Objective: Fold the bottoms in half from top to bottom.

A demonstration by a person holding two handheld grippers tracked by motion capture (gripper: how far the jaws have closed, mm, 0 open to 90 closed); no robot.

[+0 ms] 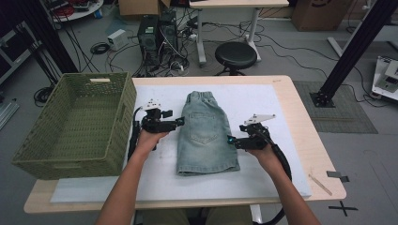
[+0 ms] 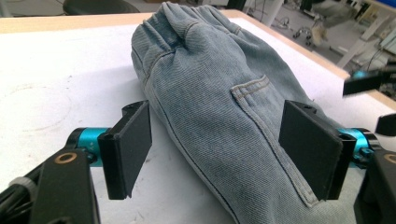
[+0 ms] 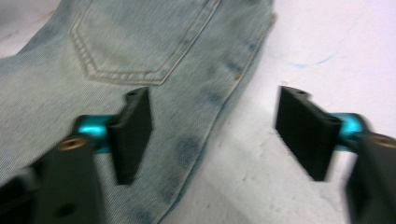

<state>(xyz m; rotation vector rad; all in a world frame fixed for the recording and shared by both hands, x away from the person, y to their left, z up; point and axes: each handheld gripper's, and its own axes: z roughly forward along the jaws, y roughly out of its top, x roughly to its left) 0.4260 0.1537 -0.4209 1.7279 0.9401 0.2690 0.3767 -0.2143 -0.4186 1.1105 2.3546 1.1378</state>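
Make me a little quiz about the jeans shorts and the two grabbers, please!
1. True or false: the faded blue denim shorts lie inside the green woven plastic basket.
2. Which black two-jaw gripper is nearer the basket: A) left gripper B) right gripper?
3. What does the white mat rest on?

Key
1. False: they lie flat on the mat.
2. A.
3. The light wooden table.
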